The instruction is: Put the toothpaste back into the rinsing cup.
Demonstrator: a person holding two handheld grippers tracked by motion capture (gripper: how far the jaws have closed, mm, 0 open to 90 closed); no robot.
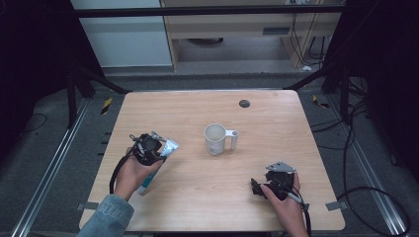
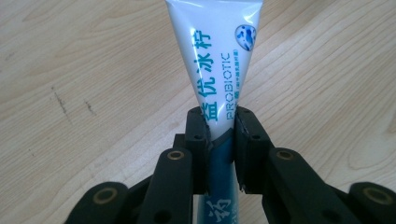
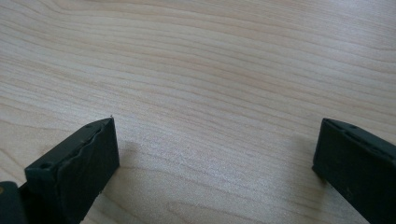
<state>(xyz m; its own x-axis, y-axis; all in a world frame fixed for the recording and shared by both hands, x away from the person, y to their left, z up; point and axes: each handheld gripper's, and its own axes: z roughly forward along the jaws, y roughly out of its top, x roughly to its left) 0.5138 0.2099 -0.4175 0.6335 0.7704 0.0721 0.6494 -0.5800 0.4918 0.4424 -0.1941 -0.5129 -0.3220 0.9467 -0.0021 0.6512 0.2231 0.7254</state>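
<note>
We had the left gripper [image 2: 219, 135] clamped across the toothpaste tube [image 2: 217, 60] at the bench's [image 1: 276, 113] left, right gripper [image 3: 215, 154] spread apart and idle, and judged the soft tube (pinched narrowly) might swivel or slip short of the mug [image 1: 216, 138].
</note>
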